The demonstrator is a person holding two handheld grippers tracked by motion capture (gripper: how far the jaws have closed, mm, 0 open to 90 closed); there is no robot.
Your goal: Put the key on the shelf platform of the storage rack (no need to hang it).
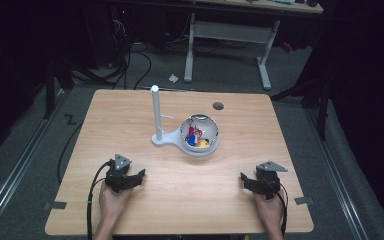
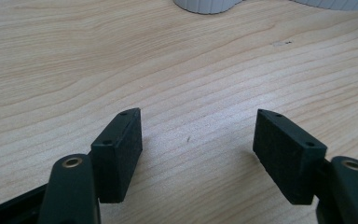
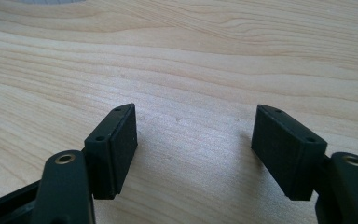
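I hold two tools near the bench [image 1: 180, 200] edge: left tool [image 1: 139, 175] and right tool [image 1: 244, 178], both spread wide, empty. One white bowl stand [image 1: 200, 134] sits far-centre.

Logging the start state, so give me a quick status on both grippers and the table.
Left hand-held gripper open, empty, near edge. Right hand-held gripper open, empty. White bowl of small colourful items beside white post, mid-table, untouched. Nothing between.

Left gripper [image 2: 198, 140] jaws apart, wooden table [image 2: 121, 56], perhaps white base [image 2: 207, 5]
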